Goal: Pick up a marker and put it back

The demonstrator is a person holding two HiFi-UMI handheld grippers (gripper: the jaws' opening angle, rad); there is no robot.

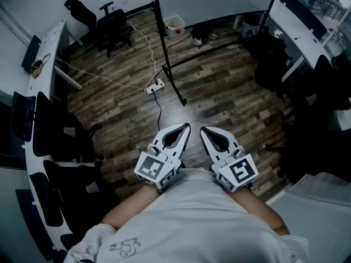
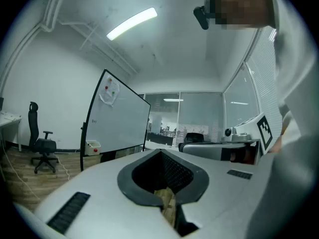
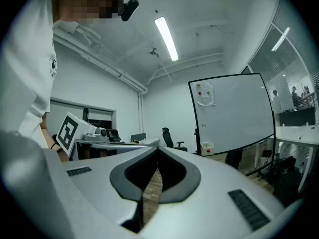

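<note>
fingers [image 2: 94, 188] of the left gripper [image 1: 187, 126] are closed tip to tip and hold nothing; only floor shows through the oval gap behind the tips. the right gripper [image 1: 202, 129] is the same, its fingers [image 3: 239, 183] meeting at the tip and empty. both grippers are held level, side by side and just apart. they are drawn in close against the person's white shirt [image 1: 192, 223], their noses pointing out over the wood floor [image 1: 230, 97] and angled slightly toward each other. the left one's marker cube [image 1: 158, 170] sits at the wrist end, next to the shirt.

the marker is too small to make out in any view. the whiteboard [image 2: 117, 118] stands on its dark frame well ahead across the floor, with a small white box [image 1: 174, 22] bearing a red spot low beside the frame.

bare floor lies between the gripper tips and the frame's foot. a power strip [image 1: 155, 85] and its white cable [image 1: 143, 40] lie on the floor just left of that foot. a white desk [image 1: 46, 59] runs along the floor's left edge, with two black chairs [image 1: 112, 26] near the far left corner. another desk [image 1: 307, 32] lines the right edge, and dark chairs crowd both sides nearer the person.
</note>
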